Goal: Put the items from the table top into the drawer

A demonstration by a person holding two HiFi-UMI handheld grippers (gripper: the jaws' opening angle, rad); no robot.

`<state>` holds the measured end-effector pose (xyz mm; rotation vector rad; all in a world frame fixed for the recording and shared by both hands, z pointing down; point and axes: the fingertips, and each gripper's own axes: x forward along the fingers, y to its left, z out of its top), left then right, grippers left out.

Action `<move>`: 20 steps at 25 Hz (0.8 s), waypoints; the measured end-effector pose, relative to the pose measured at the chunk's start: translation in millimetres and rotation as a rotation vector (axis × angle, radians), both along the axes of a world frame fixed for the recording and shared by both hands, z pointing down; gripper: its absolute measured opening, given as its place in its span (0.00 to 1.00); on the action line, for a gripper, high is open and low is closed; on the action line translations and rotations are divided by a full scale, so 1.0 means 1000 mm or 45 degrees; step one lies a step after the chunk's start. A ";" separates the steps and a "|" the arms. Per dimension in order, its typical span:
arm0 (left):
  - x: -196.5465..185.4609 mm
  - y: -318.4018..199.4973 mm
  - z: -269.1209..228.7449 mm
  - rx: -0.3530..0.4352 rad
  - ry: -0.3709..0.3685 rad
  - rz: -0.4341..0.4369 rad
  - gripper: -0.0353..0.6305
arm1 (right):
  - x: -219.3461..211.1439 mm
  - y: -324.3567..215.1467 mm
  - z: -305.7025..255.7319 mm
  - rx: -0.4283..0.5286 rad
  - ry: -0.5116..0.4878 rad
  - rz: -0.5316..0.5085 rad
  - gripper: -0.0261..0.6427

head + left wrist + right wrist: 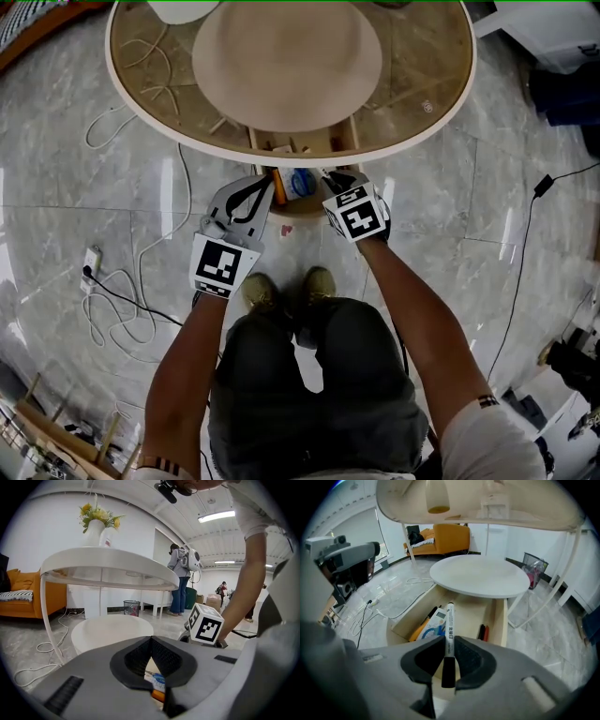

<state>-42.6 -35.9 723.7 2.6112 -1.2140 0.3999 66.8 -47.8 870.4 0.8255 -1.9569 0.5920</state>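
In the right gripper view a white marker with a black cap sits between the jaws of my right gripper, which is shut on it. It hangs over the open wooden drawer. In the drawer lie a blue-and-white pack, an orange item and a red and a black pen. In the head view my right gripper and left gripper are side by side over the drawer. My left gripper has its tips together and holds nothing.
The round glass table top overhangs the drawer, with a round white lower shelf beneath it. A vase of yellow flowers stands on top. Cables trail on the floor at the left. The person's shoes are just below the drawer.
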 end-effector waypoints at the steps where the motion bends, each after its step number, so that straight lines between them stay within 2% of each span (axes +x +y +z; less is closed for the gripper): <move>1: 0.000 0.000 0.003 0.000 -0.002 0.003 0.05 | 0.001 -0.001 0.005 -0.017 0.016 -0.001 0.14; 11: -0.007 -0.008 0.007 0.023 0.010 -0.027 0.05 | 0.002 -0.013 0.032 -0.168 0.167 -0.010 0.14; 14: -0.009 -0.005 0.008 0.010 0.009 -0.028 0.05 | 0.000 -0.015 0.028 -0.159 0.168 -0.019 0.14; 20: -0.014 -0.009 0.010 0.007 0.010 -0.044 0.05 | -0.015 -0.028 0.017 -0.063 0.190 -0.132 0.14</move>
